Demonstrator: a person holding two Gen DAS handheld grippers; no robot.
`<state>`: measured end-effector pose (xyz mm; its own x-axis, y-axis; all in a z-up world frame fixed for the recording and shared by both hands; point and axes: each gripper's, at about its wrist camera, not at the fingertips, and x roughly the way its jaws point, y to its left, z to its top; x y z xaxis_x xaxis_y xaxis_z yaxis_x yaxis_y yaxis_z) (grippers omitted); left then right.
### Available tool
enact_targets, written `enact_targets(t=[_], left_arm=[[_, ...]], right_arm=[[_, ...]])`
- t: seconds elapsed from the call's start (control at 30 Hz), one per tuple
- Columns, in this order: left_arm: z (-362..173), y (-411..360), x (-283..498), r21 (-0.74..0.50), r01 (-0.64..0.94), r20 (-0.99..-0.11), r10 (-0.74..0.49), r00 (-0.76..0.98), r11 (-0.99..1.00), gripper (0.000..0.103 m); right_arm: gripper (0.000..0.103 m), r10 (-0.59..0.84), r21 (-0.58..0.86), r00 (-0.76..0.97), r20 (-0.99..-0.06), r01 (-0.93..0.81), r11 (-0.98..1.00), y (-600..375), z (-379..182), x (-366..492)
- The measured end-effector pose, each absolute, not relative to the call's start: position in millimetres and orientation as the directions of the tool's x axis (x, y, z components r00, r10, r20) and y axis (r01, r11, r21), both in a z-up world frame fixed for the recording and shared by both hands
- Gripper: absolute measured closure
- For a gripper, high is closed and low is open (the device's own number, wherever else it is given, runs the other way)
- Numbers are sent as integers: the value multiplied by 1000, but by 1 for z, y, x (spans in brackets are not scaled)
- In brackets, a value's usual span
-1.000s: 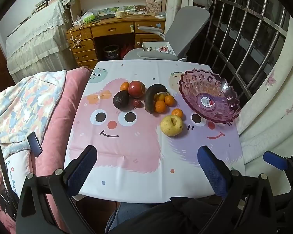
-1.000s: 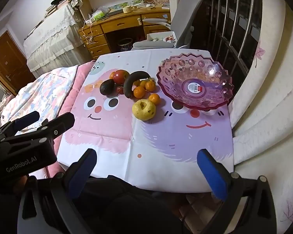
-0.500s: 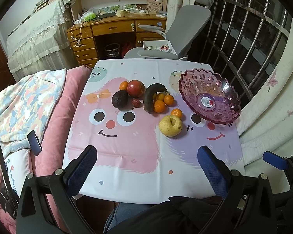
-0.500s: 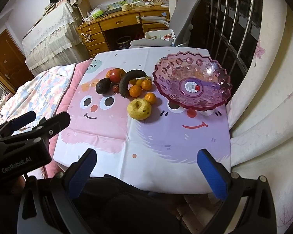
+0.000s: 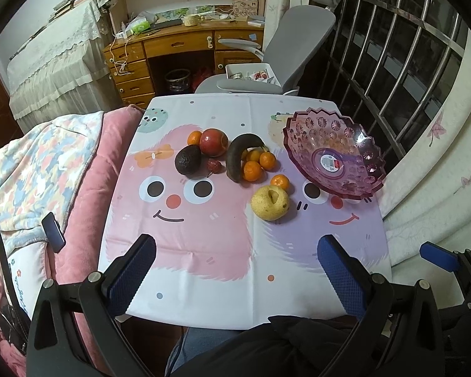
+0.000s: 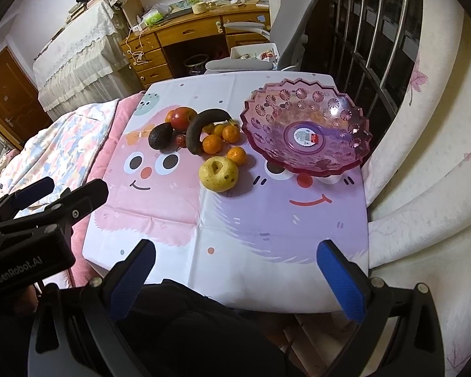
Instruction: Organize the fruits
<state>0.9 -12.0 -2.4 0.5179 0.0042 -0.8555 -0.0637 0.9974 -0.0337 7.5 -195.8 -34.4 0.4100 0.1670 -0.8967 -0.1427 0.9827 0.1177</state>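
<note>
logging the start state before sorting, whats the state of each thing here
pink bowl: upright on table, no fruit inside
yellow pear: loose on cloth, nearest fruit
dark banana: lying curved among the tangerines
avocado: on cloth, untouched
red apple: on cloth, behind the avocado
left gripper: open, holding nothing
right gripper: open, holding nothing
</note>
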Motion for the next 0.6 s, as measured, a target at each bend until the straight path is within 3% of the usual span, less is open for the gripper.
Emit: enact_targets(t=[0.6], left_arm=[[-6,5,5,-69,-15,-869,-53,491,998,1]], right_arm=[[0,112,80,388,-915,-96,992,-182,-35,-1]])
